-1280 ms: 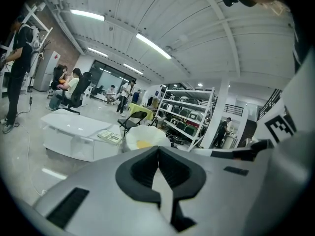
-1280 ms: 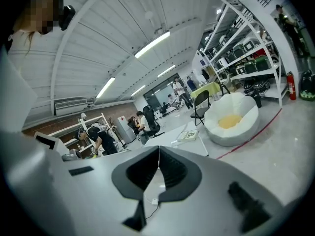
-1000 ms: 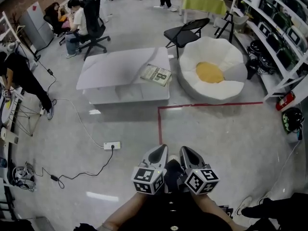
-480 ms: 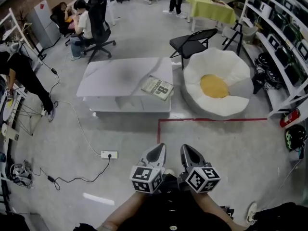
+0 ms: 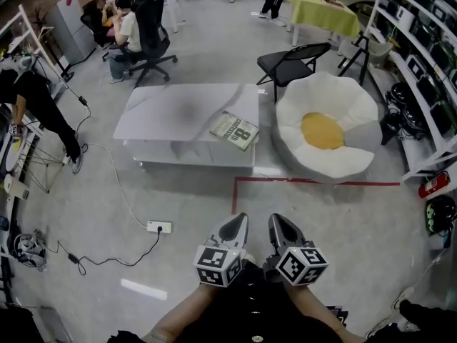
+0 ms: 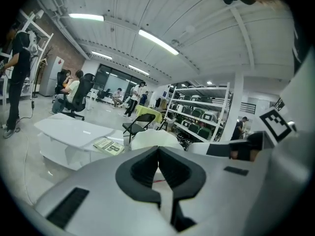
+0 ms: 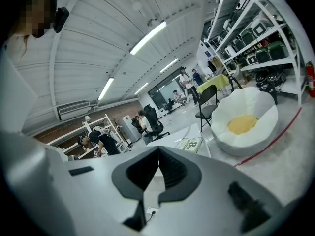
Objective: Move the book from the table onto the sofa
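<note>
The book, pale with a large "8" on its cover, lies flat on the near right corner of the low white table. To its right stands the sofa, a white egg-shaped beanbag with a yellow centre. My left gripper and right gripper are held side by side low in the head view, well short of the table, both shut and empty. The left gripper view shows the book beyond the shut left gripper. The right gripper view shows the book and sofa past the right gripper.
A red tape line runs on the floor between me and the sofa. A power strip with cables lies on the floor at left. A black folding chair stands behind the sofa, shelves line the right wall, and seated people are beyond the table.
The table, book and sofa have come slightly nearer and lower in the head view. Both grippers stay shut, side by side.
</note>
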Available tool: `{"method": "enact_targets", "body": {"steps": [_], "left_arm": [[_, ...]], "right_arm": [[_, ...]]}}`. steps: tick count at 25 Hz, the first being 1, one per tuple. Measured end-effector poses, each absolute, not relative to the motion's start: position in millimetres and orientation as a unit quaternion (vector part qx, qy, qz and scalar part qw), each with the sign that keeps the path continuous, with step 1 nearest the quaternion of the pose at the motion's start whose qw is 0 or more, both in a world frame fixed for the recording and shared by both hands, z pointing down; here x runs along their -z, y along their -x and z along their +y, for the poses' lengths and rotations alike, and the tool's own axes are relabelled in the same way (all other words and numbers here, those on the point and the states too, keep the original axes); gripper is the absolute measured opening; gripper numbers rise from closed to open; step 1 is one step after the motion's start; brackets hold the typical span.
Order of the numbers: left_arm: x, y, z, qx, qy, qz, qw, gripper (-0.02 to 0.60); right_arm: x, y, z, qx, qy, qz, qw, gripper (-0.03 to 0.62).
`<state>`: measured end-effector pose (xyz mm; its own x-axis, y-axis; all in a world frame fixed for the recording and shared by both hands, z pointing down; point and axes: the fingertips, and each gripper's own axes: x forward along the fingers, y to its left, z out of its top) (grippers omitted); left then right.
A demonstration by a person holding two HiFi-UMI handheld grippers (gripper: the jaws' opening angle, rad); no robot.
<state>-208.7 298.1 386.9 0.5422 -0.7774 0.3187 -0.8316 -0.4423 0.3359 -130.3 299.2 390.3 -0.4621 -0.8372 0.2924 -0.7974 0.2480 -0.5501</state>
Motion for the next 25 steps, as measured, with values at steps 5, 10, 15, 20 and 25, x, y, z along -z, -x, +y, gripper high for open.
{"method": "enact_targets", "body": {"steps": [5, 10, 15, 20, 25], "left_arm": [[-386.8, 214.6, 296.8, -0.066, -0.839, -0.488, 0.233, 0.011], [-386.8, 222.6, 288.3, -0.065, -0.83, -0.502, 0.234, 0.011], [-397.2, 226.7, 263.9, -0.065, -0.823, -0.507, 0.248, 0.011], [-399.9, 231.8, 235.8, -0.064, -0.821, -0.508, 0.252, 0.011], [-400.5, 238.7, 192.8, -0.062, -0.821, -0.508, 0.254, 0.011]], "right_arm": [[-393.1, 126.4, 294.3, 0.338, 0.517, 0.786, 0.033, 0.011], [-399.8, 120.4, 280.4, 0.35, 0.523, 0.776, 0.036, 0.011], [-406.5, 134.7, 255.7, 0.363, 0.505, 0.783, 0.03, 0.011], [-409.9, 149.7, 229.0, 0.368, 0.492, 0.789, 0.024, 0.011], [-411.3, 162.6, 187.2, 0.373, 0.482, 0.793, 0.019, 0.011]]}}
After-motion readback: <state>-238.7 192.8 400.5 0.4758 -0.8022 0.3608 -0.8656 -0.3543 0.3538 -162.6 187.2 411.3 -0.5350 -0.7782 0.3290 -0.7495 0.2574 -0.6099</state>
